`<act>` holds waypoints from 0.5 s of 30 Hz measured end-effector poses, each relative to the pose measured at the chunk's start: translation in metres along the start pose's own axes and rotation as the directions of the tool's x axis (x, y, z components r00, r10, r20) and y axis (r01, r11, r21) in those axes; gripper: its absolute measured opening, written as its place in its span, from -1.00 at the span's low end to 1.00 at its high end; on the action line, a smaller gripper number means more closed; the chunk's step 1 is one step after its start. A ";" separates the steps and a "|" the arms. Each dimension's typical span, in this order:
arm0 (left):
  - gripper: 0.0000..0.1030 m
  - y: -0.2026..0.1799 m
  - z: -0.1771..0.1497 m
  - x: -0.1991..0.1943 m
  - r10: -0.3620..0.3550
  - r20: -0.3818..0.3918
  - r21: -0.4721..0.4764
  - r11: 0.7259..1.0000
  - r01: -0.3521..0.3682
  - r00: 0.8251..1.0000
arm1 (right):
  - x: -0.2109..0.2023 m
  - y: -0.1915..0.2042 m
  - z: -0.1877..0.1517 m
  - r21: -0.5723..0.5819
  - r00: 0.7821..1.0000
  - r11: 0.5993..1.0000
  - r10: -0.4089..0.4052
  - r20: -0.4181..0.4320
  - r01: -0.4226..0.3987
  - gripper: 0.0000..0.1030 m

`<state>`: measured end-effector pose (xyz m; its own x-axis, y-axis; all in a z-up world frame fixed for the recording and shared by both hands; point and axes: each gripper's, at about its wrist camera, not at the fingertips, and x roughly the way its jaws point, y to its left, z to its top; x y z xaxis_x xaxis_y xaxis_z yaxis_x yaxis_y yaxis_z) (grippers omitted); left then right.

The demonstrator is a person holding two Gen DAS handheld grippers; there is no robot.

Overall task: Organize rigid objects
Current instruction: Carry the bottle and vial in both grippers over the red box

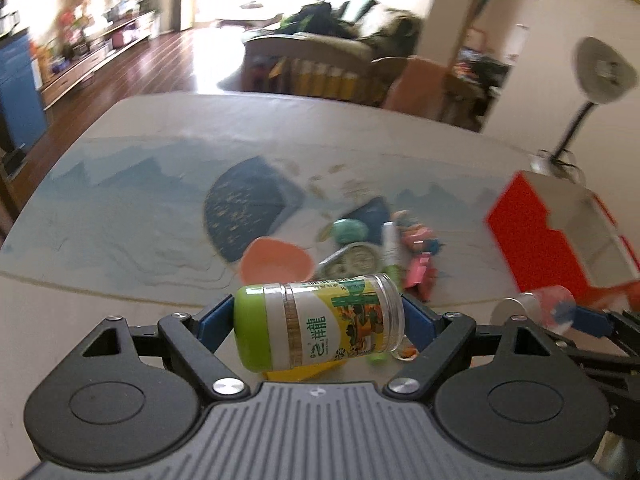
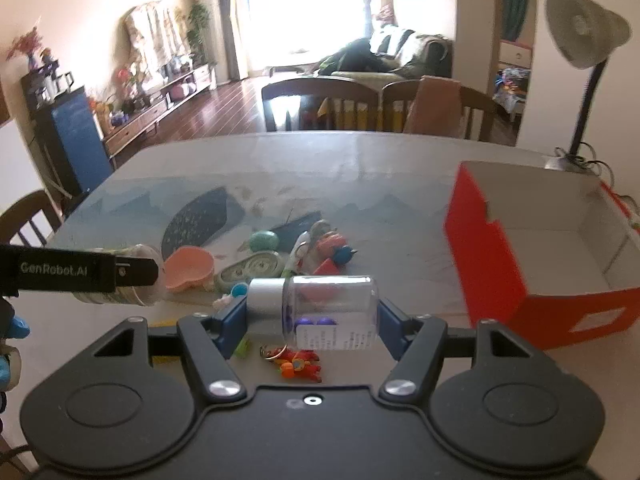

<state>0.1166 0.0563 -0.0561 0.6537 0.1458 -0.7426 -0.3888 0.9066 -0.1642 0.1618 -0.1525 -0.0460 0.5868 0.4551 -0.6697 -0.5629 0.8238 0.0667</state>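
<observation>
Green-capped toothpick jar [image 1: 320, 322] sits crosswise, clamped in my left gripper [image 1: 318, 320]; my right gripper [image 2: 312, 312] clamps a clear silver-capped bottle [image 2: 316, 308]. Both are off the table [image 2: 360, 168]. Judged step: carry. Next: release into the orange box [image 2: 492, 276].

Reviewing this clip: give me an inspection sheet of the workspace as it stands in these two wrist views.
Surface: grey table with a blue-patterned mat.
Job's things: green-lidded labelled plastic jar; silver-capped clear bottle; open red cardboard box, nothing seen inside.
Clutter: pink dish, teal oval piece, round tin, orange keyring toy, other small toys.
Grippers: left gripper clamps the jar sideways; right gripper clamps the bottle sideways.
Cables: cord by the lamp base.
Surroundings: grey desk lamp, wooden chairs, sofa.
</observation>
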 end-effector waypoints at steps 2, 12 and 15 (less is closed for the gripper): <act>0.70 -0.010 0.003 -0.011 -0.039 0.013 0.041 0.998 0.038 0.999 | -0.012 -0.005 0.002 0.013 1.000 1.000 -0.014 0.018 0.014 0.30; 0.70 -0.069 0.017 -0.030 -0.144 0.032 0.168 0.976 0.137 0.989 | -0.039 -0.053 0.015 0.042 0.994 0.997 -0.071 0.078 0.068 0.30; 0.70 -0.097 0.022 -0.022 -0.167 0.024 0.192 0.968 0.159 0.986 | -0.039 -0.079 0.020 0.049 0.993 0.996 -0.084 0.079 0.080 0.30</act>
<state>0.1539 -0.0262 -0.0092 0.7249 0.0022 -0.6889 -0.1478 0.9772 -0.1524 0.1950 -0.2288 -0.0103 0.6758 0.4096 -0.6128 -0.4851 0.8731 0.0485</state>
